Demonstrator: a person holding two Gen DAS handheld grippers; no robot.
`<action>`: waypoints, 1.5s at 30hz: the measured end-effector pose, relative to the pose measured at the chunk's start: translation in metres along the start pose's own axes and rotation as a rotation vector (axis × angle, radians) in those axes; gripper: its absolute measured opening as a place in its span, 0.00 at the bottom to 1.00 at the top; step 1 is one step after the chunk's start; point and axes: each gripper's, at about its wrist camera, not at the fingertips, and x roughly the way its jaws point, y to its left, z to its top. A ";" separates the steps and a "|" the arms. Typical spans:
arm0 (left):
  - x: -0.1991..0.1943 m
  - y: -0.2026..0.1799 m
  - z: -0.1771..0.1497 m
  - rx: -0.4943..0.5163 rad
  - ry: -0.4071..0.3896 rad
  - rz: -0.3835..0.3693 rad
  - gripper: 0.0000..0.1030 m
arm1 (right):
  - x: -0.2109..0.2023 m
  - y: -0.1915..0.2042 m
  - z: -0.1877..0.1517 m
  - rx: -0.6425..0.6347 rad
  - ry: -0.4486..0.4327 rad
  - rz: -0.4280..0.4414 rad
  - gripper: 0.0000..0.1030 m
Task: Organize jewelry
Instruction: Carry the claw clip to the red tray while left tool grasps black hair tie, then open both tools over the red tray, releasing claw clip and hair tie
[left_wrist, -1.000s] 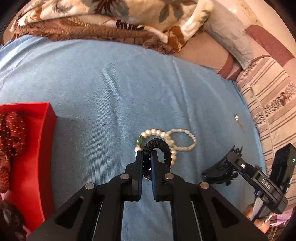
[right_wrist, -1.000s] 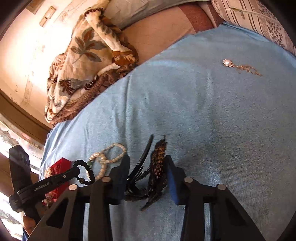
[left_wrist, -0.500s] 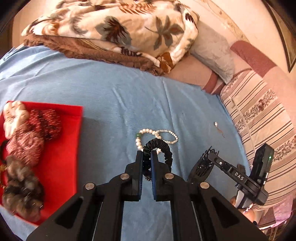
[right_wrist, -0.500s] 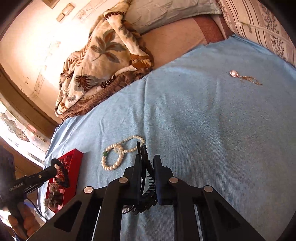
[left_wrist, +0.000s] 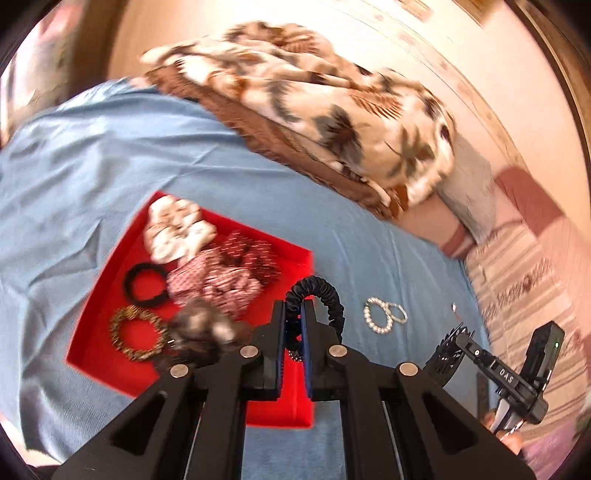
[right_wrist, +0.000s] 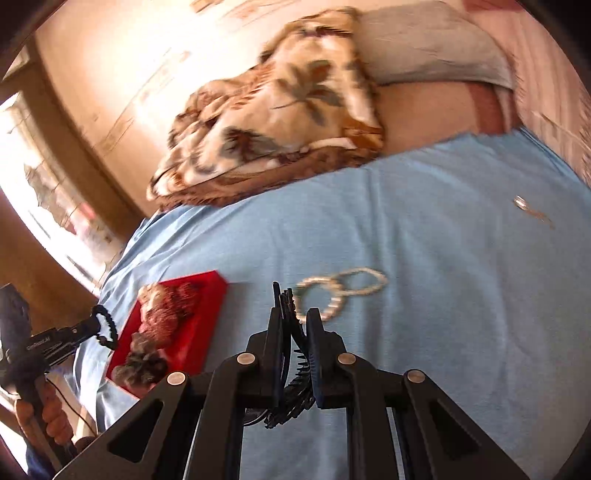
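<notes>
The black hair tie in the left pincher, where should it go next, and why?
Probably a short move left and down over the red tray, then let go. The left gripper is shut on the black hair tie, lifted above the tray's right edge, and the other scrunchies already lie in that tray.

Right gripper (right_wrist: 294, 325) clamped on black hair claw (right_wrist: 291, 354); 2 pearl bracelets (right_wrist: 341, 288) on blue sheet (right_wrist: 424, 295); red tray (right_wrist: 207, 306) of scrunchies (right_wrist: 162, 317); left gripper (right_wrist: 96, 325) pinching black scrunchie (right_wrist: 107, 328).

Two pearl bracelets (left_wrist: 384, 316) (one tray (left_wrist: 110, 280))
</notes>
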 end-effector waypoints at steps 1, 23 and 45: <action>0.000 0.006 -0.001 -0.014 0.002 -0.007 0.07 | 0.005 0.013 0.002 -0.019 0.009 0.011 0.13; 0.084 0.023 -0.020 0.051 0.160 0.049 0.07 | 0.178 0.177 0.029 -0.345 0.263 -0.016 0.13; 0.052 0.025 -0.028 0.052 0.075 -0.006 0.43 | 0.158 0.156 0.055 -0.349 0.224 -0.112 0.57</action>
